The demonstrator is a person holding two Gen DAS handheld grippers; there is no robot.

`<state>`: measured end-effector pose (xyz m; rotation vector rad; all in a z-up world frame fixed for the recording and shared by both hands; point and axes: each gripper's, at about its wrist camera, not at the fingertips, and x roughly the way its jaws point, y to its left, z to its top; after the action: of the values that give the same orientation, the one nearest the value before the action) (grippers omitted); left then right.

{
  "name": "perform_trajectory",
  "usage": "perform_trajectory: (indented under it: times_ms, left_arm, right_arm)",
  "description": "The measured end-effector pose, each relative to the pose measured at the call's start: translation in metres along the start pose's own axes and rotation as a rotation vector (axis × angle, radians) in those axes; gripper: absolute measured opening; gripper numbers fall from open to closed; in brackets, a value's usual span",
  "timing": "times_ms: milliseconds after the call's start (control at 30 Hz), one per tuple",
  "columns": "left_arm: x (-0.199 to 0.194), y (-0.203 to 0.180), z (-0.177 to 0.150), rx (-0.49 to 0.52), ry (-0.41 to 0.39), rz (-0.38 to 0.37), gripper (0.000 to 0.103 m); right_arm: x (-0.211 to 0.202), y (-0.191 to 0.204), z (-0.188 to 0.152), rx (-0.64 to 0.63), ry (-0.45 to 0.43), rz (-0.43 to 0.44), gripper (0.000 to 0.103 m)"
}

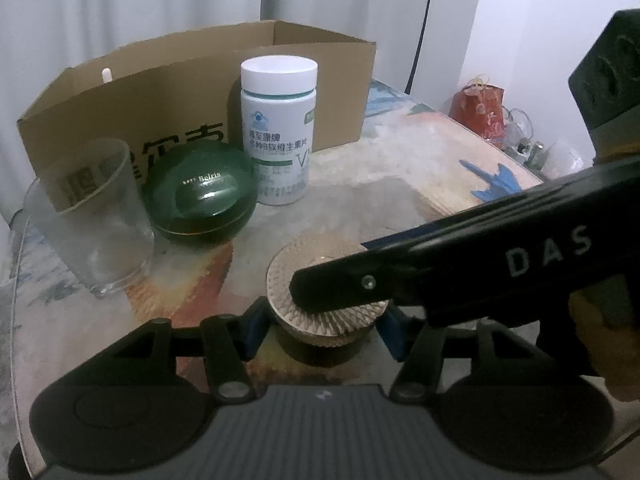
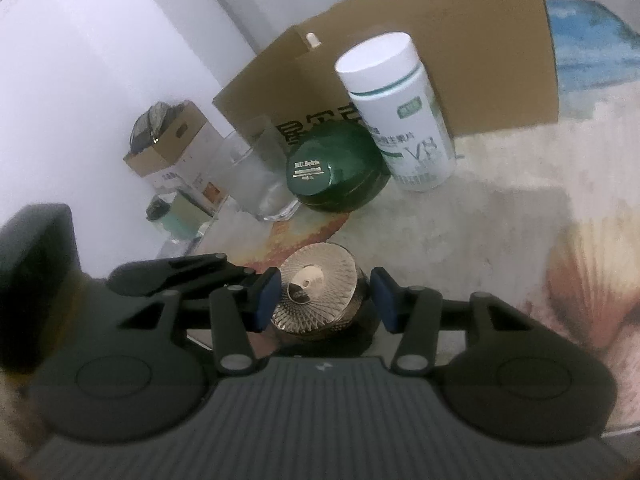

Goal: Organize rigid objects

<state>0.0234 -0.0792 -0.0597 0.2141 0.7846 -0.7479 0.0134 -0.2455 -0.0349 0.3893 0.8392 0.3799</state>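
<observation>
Where lettering reads | green jar (image 1: pixel 200 196): "Belris" | right gripper (image 1: pixel 340 280): "DAS"

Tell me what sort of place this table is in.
Probably a room in a home: a curtain hangs behind the table, which has a printed cover, and household goods stand on it, a supplement bottle, a green cosmetic jar and a drinking glass.

The jar lid (image 2: pixel 316 292) looks like shiny metal, finely ribbed in a radial pattern; the green jar (image 1: pixel 200 196) is glossy and smooth; the white bottle (image 1: pixel 279 128) is matt plastic with a printed label; the glass (image 1: pixel 94 220) is clear, slightly cloudy; the cardboard box (image 1: pixel 180 92) is matt brown paperboard; the tabletop (image 1: pixel 400 184) shows a printed, faintly glossy surface.
</observation>
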Motion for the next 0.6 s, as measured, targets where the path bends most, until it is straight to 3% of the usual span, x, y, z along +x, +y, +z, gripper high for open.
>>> perform_trajectory:
  times_ms: [600]
  left_arm:
    - [-0.0028,-0.0046,0.001,-0.004,-0.008,0.019,0.057]
  right_arm:
    - [0.001,-0.0007,-0.0037,0.017,-0.005,0.008,0.05]
